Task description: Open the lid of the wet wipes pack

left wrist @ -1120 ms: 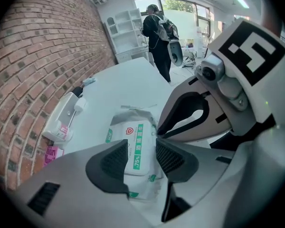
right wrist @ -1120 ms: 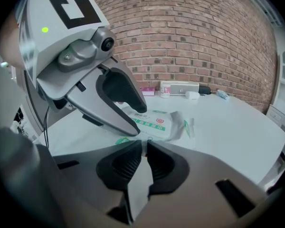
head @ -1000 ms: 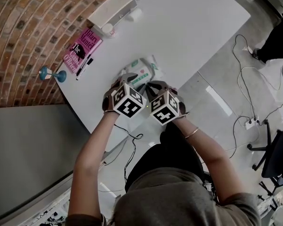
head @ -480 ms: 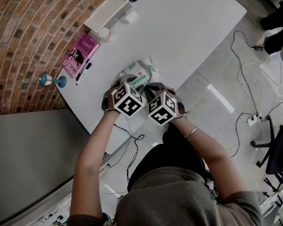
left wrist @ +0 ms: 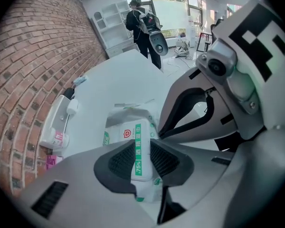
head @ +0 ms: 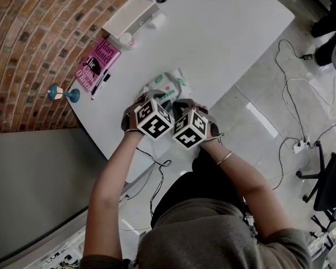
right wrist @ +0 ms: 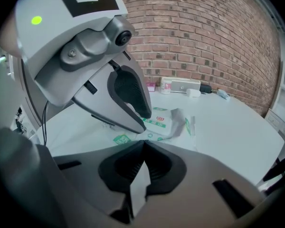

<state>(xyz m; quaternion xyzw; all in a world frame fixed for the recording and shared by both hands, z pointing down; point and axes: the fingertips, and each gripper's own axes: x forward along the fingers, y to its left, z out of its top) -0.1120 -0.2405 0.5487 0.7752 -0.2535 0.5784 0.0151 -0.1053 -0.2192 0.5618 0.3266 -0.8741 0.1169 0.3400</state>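
Wet wipes pack (head: 167, 88): lies flat near the front edge of the white surface (head: 229, 32), under both grippers; left gripper (left wrist: 142, 159) jaws, just closing in, pressed half-wide on either side of the lid (left wrist: 133, 133); right gripper (right wrist: 143, 161) jaws pinched on a thin white flap (right wrist: 137, 190), probably the pack's end; grasping step, lid still down; next calls for lifting the lid while pinning the pack.

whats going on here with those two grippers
A person works at a white table on a white and green soft plastic wet wipes pack. The left hand-held gripper has just been closing and now pinches the pack's white rectangular lid between its pads. The right hand-held gripper is shut on a thin white edge of the pack, holding it. The lid is not yet open.
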